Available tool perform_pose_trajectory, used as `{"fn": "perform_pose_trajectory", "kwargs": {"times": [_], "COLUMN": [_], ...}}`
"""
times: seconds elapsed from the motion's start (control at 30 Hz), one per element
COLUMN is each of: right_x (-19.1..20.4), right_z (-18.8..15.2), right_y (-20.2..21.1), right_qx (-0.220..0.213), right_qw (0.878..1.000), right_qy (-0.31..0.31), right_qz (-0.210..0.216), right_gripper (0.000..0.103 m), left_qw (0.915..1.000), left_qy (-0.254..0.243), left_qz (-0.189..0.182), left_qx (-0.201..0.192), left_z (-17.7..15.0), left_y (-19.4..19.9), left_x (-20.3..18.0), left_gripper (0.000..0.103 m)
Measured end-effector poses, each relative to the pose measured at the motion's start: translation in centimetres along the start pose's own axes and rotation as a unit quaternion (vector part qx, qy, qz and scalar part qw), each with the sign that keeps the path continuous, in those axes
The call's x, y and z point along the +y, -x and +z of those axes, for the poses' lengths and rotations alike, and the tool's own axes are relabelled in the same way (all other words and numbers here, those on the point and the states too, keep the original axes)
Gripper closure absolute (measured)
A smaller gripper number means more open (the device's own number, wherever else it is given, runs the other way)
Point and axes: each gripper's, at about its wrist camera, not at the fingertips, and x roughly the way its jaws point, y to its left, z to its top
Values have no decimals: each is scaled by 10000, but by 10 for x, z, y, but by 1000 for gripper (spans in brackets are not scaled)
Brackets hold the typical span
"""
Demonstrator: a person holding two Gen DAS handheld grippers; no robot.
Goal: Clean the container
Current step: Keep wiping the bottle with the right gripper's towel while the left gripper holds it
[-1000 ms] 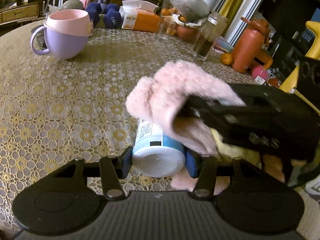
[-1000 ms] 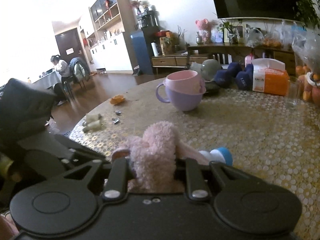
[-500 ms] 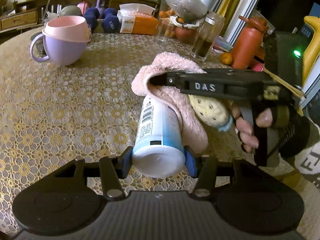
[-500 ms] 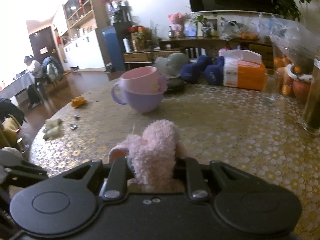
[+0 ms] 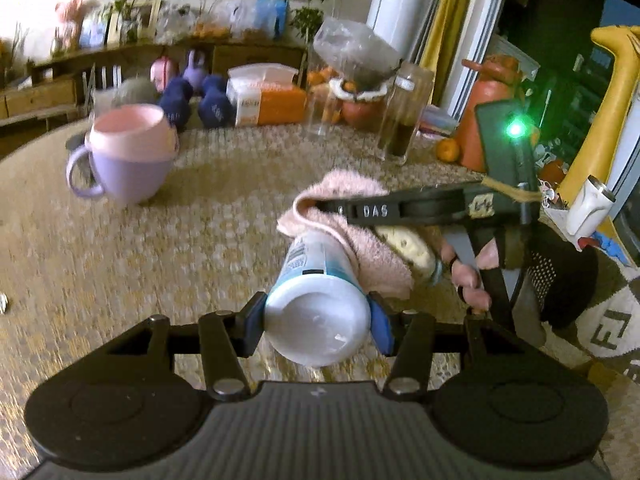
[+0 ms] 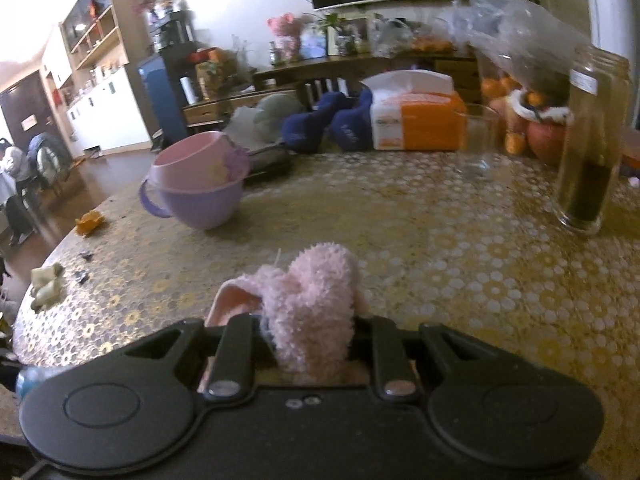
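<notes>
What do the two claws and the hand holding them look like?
The left claw is black, with blue pads on its fingers, round black discs and silver bolts. The right claw is black too, with white letters "DAS" along its side and a green light glowing behind. The hand on its trigger wears a black fingerless glove and a pale sleeve with dark letters.

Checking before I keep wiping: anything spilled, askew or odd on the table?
No spill visible. A pink cup sits tilted inside the purple mug, and orange peel and small scraps lie near the table edge.
</notes>
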Motion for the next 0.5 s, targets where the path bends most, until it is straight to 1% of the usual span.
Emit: {"fn": "perform_pose_trajectory", "kwargs": {"times": [0.07,0.13,0.17,0.2,0.27,0.33,0.43,0.5], "right_x": [-3,-6,-7,-9,-16,-17,-12,-4], "right_z": [-1,-4,-8,-11,-17,-21,-27,-31], "right_y": [-1,-1,2,8,23,41,68,82], "right_qx": [50,100,46,-37,-216,-389,-611,-726], "right_qw": [9998,9982,9976,9976,9985,9987,9981,9967], "right_qy": [29,155,202,190,53,43,29,23], "right_qz": [-211,-574,-668,-671,-502,-326,69,368], "right_gripper": [85,85,85,85,85,85,85,85], "left_qw": [9999,9999,9999,9999,9998,9995,9990,9991], "left_qy": [-107,-75,-36,16,143,272,405,402], "left_qz": [27,14,-3,-25,-75,-120,-158,-151], "left_qx": [-95,-130,-137,-132,-114,-100,-78,-74], "left_z": [4,8,9,10,12,13,15,16], "left_y": [1,1,0,-1,-2,-3,-5,-5], "left_x": [-3,-2,-1,1,5,9,12,11], "left_gripper": [51,51,51,51,51,51,51,51]}}
